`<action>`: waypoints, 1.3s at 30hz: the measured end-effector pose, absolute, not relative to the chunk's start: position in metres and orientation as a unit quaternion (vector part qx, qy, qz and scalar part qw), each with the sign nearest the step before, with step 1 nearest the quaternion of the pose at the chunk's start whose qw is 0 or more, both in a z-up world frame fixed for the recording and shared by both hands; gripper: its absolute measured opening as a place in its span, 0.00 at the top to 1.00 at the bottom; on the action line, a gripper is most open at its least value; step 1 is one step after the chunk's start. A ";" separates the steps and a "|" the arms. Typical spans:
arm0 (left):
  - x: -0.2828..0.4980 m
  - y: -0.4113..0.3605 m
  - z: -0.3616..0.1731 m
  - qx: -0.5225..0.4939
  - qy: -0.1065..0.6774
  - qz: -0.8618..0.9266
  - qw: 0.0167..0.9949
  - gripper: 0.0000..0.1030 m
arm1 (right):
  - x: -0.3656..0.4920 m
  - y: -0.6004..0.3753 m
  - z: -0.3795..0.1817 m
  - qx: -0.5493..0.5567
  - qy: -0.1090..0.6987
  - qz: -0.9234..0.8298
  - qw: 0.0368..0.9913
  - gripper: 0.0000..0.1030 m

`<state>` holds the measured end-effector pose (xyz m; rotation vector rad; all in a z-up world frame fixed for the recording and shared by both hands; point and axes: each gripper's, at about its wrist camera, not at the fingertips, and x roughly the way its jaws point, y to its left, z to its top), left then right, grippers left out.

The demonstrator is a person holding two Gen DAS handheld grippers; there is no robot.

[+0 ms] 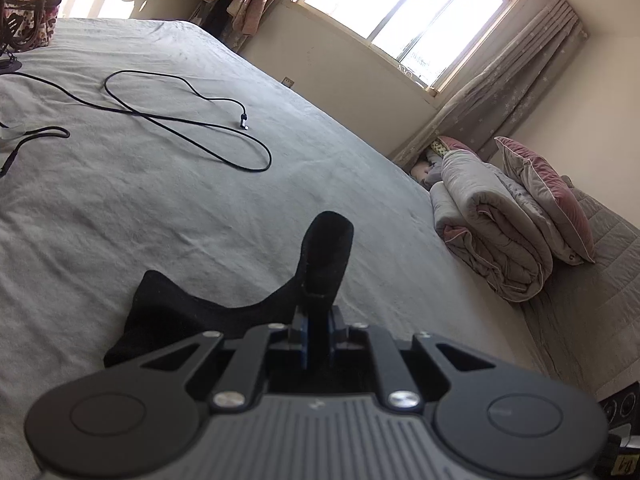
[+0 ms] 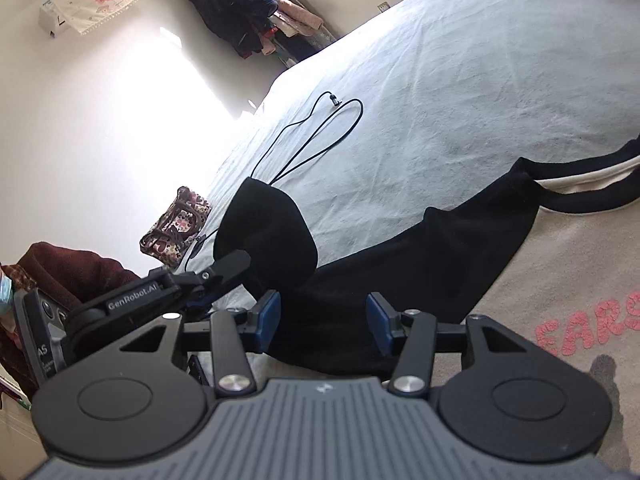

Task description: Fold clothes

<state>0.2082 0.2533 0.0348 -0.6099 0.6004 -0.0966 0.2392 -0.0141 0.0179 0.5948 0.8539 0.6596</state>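
A beige sweatshirt [image 2: 568, 280] with pink letters and black sleeves lies on the bed. My left gripper [image 1: 318, 332] is shut on the black sleeve cuff [image 1: 326, 252], which sticks up past its fingers; the sleeve trails left over the sheet. In the right wrist view the left gripper [image 2: 236, 264] holds the cuff [image 2: 268, 228] raised at the left. My right gripper [image 2: 324, 320] is open, its blue pads either side of the black sleeve [image 2: 420, 256] below the cuff, not pinching it.
The bed has a grey-blue sheet [image 1: 160, 200]. A black cable [image 1: 192, 120] loops on it, with a floral bag [image 1: 28, 20] at the far edge. A folded duvet [image 1: 488, 232] and pink pillow [image 1: 548, 196] lie at the right. Clothes hang by the window.
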 end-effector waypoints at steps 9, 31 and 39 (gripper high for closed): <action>0.206 0.218 0.021 -0.291 0.325 -0.094 0.895 0.91 | 0.248 -0.032 0.006 0.369 0.399 0.303 0.783 0.42; 0.176 0.217 0.011 -0.282 0.313 -0.166 0.892 0.84 | 0.246 -0.024 0.020 0.353 0.417 0.300 0.782 0.93; 0.169 0.251 0.006 -0.277 0.299 -0.081 0.909 0.53 | 0.258 -0.031 0.068 0.331 0.376 0.313 0.807 0.93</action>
